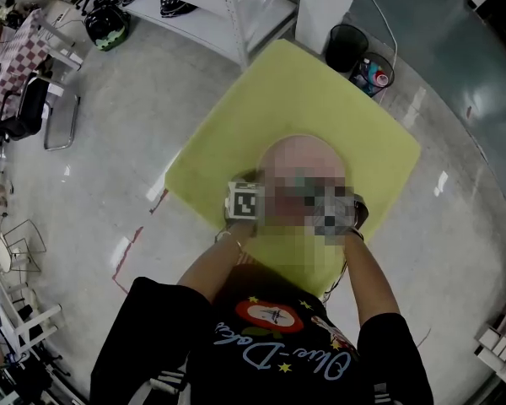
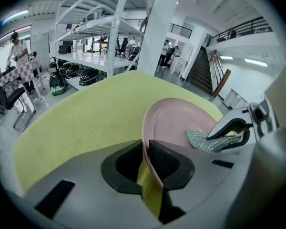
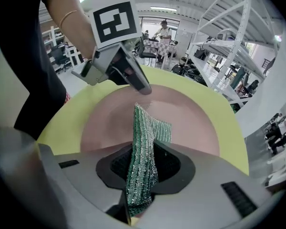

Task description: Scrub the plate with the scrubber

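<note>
Checked cloth covers a table at the far left of the floor. To its right is white shelving, with a dark, green-trimmed bag on the floor by it. Nearer, a yellow-green table fills the middle.

Over the table's near edge the left gripper is clenched on the rim of the pink plate. The rim runs straight between the two dark pads, pinched from both sides. The cube on this gripper carries a black-and-white square marker, a pattern with no letters. The plate sits over the near half of the table, in front of the person. Whether it lies flat or is tipped up I cannot tell.

Just right of the left gripper is the green scrubber, a glittery woven pad. It stands on edge between the jaws of the right gripper, which grasp it tightly. Its free end reaches onto the plate's inner face.

On the person's black shirt, near the bottom of the head view, are pale cursive lettering and small yellow stars. The lettering is upside down and too curled to read with certainty.

Far right, beyond the table's far corner, stand a black bin and a second bin holding coloured items.
</note>
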A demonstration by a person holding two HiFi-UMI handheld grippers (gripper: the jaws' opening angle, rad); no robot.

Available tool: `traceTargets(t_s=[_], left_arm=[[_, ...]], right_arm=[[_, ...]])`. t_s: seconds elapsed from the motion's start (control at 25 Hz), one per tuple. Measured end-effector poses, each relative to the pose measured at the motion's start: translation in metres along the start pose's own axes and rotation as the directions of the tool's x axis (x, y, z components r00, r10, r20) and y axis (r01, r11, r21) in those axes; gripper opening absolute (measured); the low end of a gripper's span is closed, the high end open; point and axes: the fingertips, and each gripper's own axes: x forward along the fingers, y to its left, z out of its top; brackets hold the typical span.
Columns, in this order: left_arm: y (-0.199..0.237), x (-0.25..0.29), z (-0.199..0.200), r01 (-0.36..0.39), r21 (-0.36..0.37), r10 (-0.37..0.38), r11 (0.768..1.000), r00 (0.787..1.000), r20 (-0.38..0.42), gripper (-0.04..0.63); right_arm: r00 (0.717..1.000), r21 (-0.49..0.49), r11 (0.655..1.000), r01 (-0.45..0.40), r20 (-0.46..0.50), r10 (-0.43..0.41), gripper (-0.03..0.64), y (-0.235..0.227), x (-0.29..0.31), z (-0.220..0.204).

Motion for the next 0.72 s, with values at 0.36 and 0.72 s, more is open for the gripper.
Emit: traceTargets(t_s=[0.36,0.72], left_arm=[[0.001,-0.002,0.000,-0.014,-0.014,0.014,1.000,1.000,-0.007,0.038],[-0.001,0.000,0.000,-0.029,-0.041,0.028,0.999,1.000,-0.012,0.038]], right_arm=[[0.997,0.015,0.997,-0.075,0.000,0.075,0.069,0.038,-0.007,0.004],[0.990,0.041,0.990,-0.134,0.039,0.133,0.071,0.060,-0.008,0.015]])
